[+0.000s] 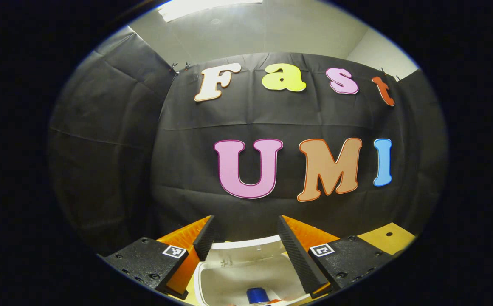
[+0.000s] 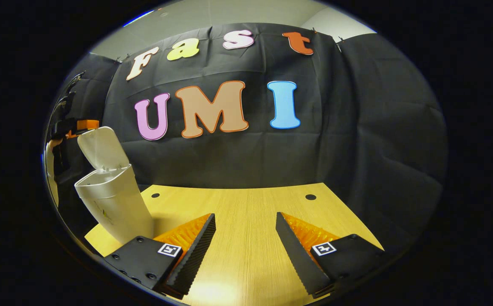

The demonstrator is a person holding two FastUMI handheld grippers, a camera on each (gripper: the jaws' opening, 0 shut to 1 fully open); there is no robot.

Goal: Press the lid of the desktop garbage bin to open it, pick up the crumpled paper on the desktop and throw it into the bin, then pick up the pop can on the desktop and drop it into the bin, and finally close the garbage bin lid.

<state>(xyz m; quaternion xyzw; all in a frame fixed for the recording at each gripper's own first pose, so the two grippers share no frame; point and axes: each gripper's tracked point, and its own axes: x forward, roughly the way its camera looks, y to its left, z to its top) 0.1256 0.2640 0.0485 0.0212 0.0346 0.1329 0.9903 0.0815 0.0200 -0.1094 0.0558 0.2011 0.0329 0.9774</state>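
White plastic at the bottom of the left gripper view is the bin [image 1: 246, 272], seen from above with its mouth open, and my left tool [image 1: 246, 238] hangs right over that mouth with its jaws spread and nothing between them. Down inside, at the very bottom edge of the frame, I can see the blue top of the can [image 1: 257, 294], so I judge the can has gone in. Something pale and reddish lies beside it, but too little of it shows for me to say whether that is the paper. In the right gripper view the bin stands at the left of the frame on the wooden surface [image 2: 246, 238], its lid [image 2: 102, 148] tipped up and back, clearly not closed. My right tool [image 2: 246, 238] is low over bare wood at the bottom centre, jaws wide apart and holding nothing, well apart from the bin. At the far left edge of that view, above the lid, part of the other tool is just visible. I see no paper ball or can on the stretch of surface in sight. By my reckoning the opening and the can drop are done, the paper probably too, and only closing the lid is left.
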